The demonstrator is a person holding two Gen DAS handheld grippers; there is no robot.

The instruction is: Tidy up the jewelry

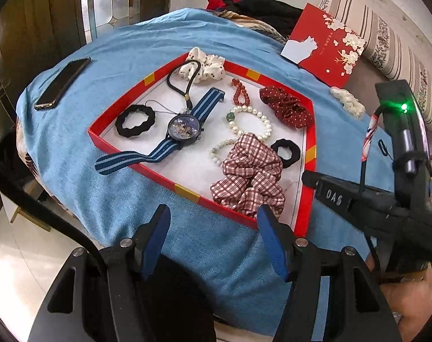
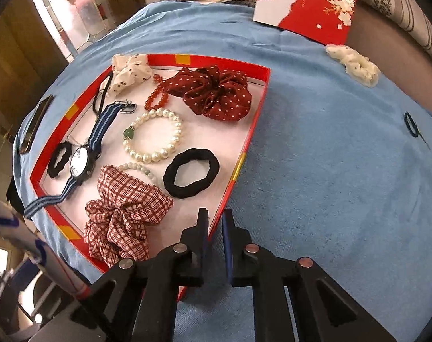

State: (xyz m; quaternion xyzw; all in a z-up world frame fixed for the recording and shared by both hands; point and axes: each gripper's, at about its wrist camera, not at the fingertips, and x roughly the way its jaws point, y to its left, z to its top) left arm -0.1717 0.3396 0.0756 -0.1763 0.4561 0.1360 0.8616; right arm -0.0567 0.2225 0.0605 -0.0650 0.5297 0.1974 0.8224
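Note:
A red-walled tray (image 1: 187, 193) (image 2: 235, 171) sits on a blue cloth. In it lie a blue-strapped watch (image 1: 184, 128) (image 2: 80, 159), a pearl bracelet (image 1: 251, 122) (image 2: 156, 135), a red bead bracelet (image 1: 240, 92) (image 2: 157, 97), a plaid scrunchie (image 1: 250, 176) (image 2: 124, 208), a dotted red scrunchie (image 1: 287, 108) (image 2: 216, 94), black hair ties (image 1: 134, 121) (image 2: 191, 172) and a white dotted scrunchie (image 1: 203, 67) (image 2: 129, 72). My left gripper (image 1: 213, 225) is open and empty before the tray's near wall. My right gripper (image 2: 216, 222) is nearly closed over the tray's right wall; whether it grips it is unclear.
A phone (image 1: 63, 82) lies on the cloth left of the tray. A red flowered lid (image 1: 327, 45) (image 2: 307, 2) lies behind. A cream scrunchie (image 1: 348, 101) (image 2: 354, 62) and a small dark blue loop (image 2: 411, 124) lie on the cloth to the right.

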